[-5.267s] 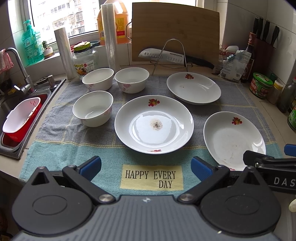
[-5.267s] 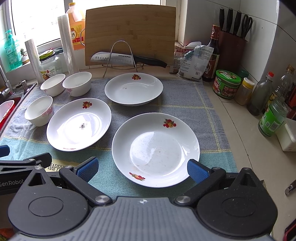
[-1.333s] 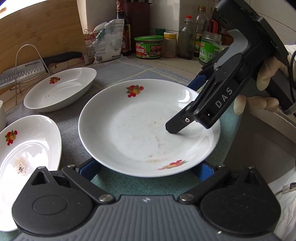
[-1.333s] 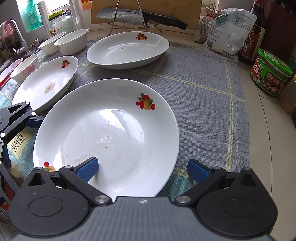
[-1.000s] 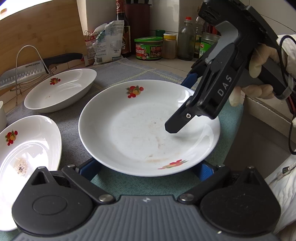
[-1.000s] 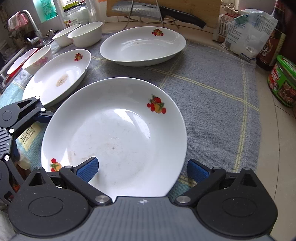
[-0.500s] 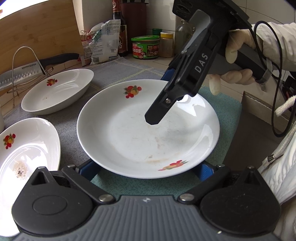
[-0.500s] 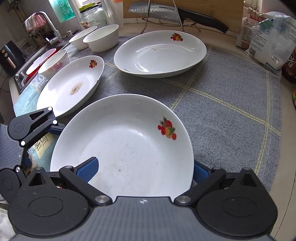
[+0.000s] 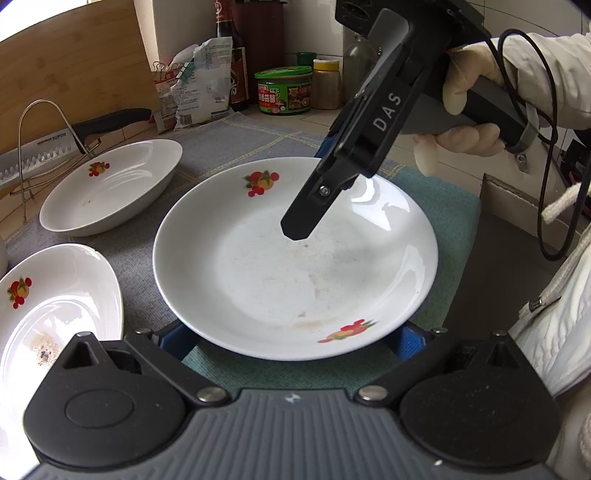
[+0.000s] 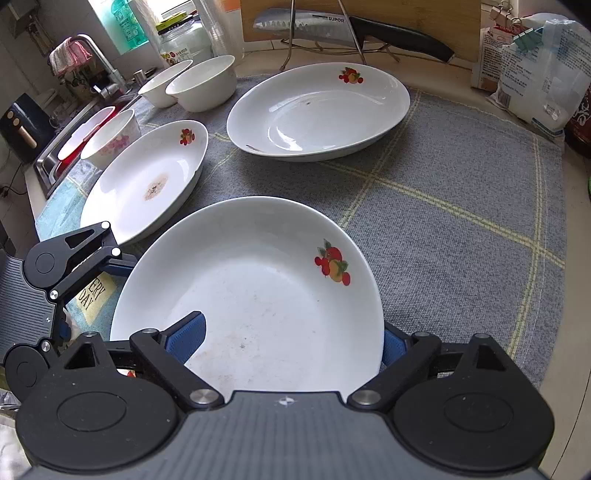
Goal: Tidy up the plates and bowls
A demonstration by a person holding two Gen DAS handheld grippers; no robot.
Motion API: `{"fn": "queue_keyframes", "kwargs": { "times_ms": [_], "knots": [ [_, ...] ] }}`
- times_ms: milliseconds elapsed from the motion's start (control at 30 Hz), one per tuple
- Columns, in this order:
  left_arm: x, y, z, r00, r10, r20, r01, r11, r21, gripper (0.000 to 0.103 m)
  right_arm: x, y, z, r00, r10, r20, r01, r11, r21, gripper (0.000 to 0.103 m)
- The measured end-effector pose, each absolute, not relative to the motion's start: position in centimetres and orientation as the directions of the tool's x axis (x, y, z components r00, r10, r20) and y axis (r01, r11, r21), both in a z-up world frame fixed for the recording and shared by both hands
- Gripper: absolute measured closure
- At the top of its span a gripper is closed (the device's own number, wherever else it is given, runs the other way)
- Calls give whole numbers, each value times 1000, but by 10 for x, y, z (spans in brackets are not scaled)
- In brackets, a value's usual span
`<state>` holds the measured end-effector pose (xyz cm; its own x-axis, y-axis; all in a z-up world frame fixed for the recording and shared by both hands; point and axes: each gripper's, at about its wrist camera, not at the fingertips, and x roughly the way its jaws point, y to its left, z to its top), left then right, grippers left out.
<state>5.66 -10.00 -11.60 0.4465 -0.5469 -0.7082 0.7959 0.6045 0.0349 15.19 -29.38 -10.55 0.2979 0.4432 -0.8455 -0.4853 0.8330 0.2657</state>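
A white plate with fruit prints (image 9: 295,258) (image 10: 258,288) is tilted, its right edge raised off the mat. My right gripper (image 10: 293,338) is open with one finger over the plate's inside and the other under its rim; it also shows in the left wrist view (image 9: 306,218). My left gripper (image 9: 290,338) is open with both fingers low under the plate's near rim. A second plate with a brown stain (image 10: 147,184) lies to the left, a third plate (image 10: 317,110) behind. Three white bowls (image 10: 201,86) stand at the far left.
A grey and teal mat (image 10: 461,221) covers the counter. A knife on a wire rack (image 10: 351,26) and a wooden board stand at the back. Jars and bottles (image 9: 284,90) line the right wall. A sink (image 10: 74,144) lies beyond the bowls.
My right gripper has tipped upward and its finger has slid further over the plate; the plate's right edge has risen. My left gripper has hardly moved.
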Motion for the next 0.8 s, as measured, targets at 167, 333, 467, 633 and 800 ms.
{"fn": "queue_keyframes", "kwargs": {
  "times_ms": [167, 333, 467, 633, 800],
  "knots": [
    [56, -101, -115, 447, -539, -714, 798, 601, 45, 2, 153, -297, -105, 292, 445, -847, -473, 837, 276, 10],
    [56, -104, -112, 448, -533, -718, 797, 602, 51, 2, 151, -300, -101, 294, 449, -844, -475, 835, 278, 9],
    [60, -109, -107, 451, -540, -710, 796, 604, 46, 2, 152, -305, -94, 315, 448, -837, -477, 837, 269, 9],
    [76, -125, -102, 460, -552, -695, 801, 596, 57, 2, 158, -322, -84, 357, 434, -827, -472, 848, 241, 9],
    [93, -150, -100, 463, -570, -679, 807, 588, 57, 2, 171, -346, -77, 403, 410, -818, -449, 868, 214, 9]
  ]
}}
